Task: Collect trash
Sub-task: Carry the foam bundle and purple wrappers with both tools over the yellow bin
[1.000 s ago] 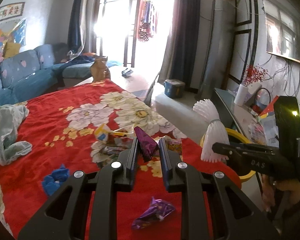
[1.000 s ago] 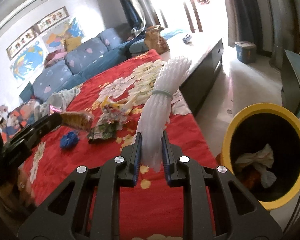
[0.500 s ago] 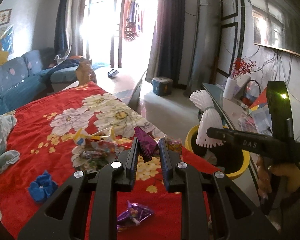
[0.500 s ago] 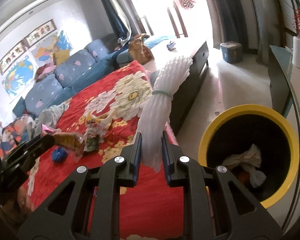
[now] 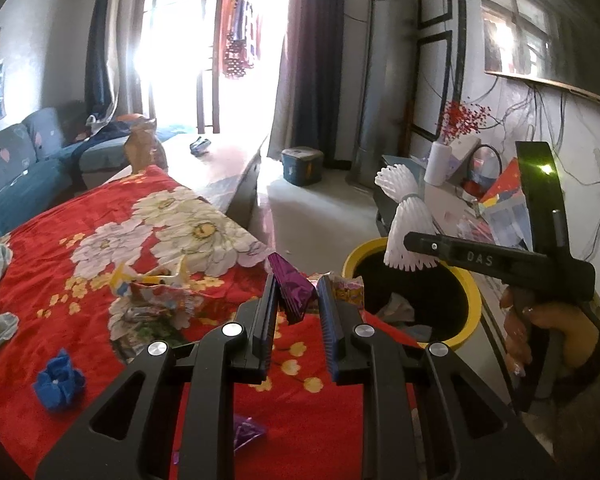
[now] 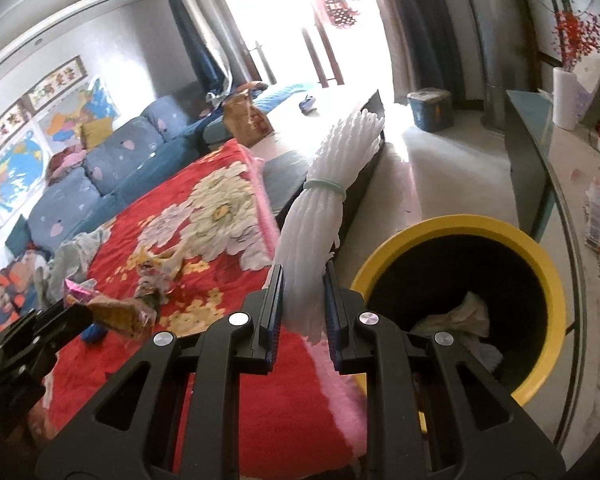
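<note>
Purple wrapper [image 5: 293, 295] pinched in left tongs [image 5: 297, 300]; right tongs [image 6: 303, 300] clamp white foam netting [image 6: 320, 232] beside yellow bin [image 6: 460, 228].

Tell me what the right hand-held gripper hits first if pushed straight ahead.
Probably the near rim of the yellow bin: the right hand-held gripper, shut on the white foam net, sits just short of it. Depth is uncertain.

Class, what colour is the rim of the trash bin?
Yellow, around a black inside; the trash bin shows best in the right wrist view.
</note>
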Motion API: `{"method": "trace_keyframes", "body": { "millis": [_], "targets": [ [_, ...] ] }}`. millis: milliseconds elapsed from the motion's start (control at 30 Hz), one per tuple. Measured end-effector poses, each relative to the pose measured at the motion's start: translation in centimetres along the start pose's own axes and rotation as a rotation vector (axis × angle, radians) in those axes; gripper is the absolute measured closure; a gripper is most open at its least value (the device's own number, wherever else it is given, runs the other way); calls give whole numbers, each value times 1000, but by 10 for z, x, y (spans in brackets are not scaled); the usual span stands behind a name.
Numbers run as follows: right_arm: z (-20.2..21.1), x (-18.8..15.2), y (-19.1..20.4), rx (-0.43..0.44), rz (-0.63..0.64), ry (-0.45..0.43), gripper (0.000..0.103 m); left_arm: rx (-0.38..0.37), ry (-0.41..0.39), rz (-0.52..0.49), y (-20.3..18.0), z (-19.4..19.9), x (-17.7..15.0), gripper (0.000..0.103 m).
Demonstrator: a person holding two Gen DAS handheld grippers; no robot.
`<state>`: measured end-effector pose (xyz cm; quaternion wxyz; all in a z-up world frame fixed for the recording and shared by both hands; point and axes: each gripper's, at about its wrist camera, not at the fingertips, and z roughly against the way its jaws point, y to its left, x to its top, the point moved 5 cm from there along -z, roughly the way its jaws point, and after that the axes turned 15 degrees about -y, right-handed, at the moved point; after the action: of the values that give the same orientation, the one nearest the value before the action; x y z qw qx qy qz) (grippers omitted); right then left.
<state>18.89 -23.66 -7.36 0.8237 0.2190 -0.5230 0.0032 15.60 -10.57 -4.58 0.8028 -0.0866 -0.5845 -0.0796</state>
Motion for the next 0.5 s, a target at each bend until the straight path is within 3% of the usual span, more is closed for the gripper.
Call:
{"method": "trace_keyframes", "body": {
  "millis": [500],
  "targets": [
    [3, 4, -51, -129, -28, -18, 89, -88, 37, -48, -49, -24, -7, 83]
  ]
}}
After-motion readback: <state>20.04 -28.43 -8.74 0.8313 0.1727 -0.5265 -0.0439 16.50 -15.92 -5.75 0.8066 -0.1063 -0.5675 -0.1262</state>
